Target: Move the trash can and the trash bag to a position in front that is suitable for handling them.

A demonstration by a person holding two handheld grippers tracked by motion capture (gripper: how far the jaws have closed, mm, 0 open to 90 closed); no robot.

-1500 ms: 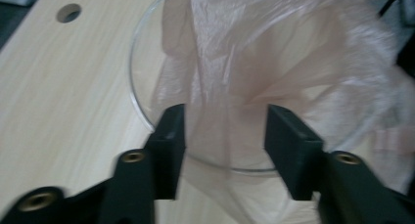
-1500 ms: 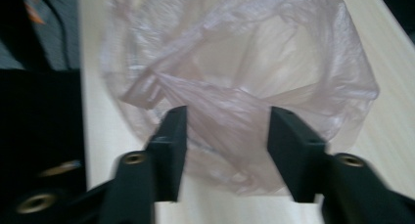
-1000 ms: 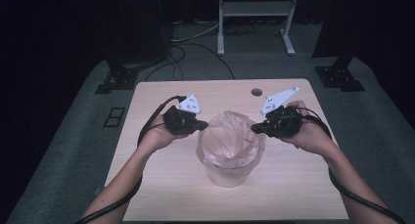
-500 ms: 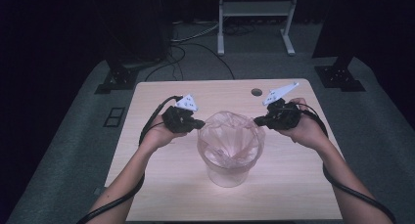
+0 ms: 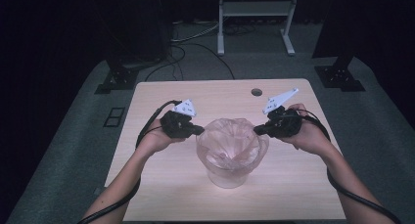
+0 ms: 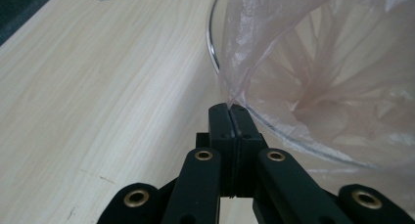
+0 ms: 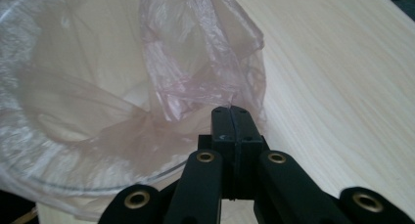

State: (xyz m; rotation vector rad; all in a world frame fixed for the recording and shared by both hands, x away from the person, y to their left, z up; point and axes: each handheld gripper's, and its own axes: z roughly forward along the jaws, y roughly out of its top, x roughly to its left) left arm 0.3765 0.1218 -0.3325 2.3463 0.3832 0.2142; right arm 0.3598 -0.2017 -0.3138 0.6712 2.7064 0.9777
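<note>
A clear round container (image 5: 230, 172) stands in the middle of the wooden table (image 5: 161, 185), lined with a thin pinkish plastic bag (image 5: 230, 143). My left gripper (image 5: 199, 130) is at the bag's left edge, shut on the film. In the left gripper view the closed jaws pinch the bag (image 6: 274, 53) just outside the container's rim (image 6: 211, 53). My right gripper (image 5: 257, 130) is at the bag's right edge, likewise shut on the film. The right gripper view shows the bag's edge (image 7: 205, 57) pulled out over the rim (image 7: 98, 187) and caught between the closed jaws.
A round cable hole (image 5: 256, 92) lies in the table near its far edge. Beyond the table stand black stand bases (image 5: 117, 79) and a metal frame (image 5: 254, 18) on the grey floor. Cables (image 5: 147, 131) trail from both grippers along the forearms.
Both hands have drawn slightly outward and down with the bag's edges, spreading the film wider over the container's rim. The container has stayed in place.
</note>
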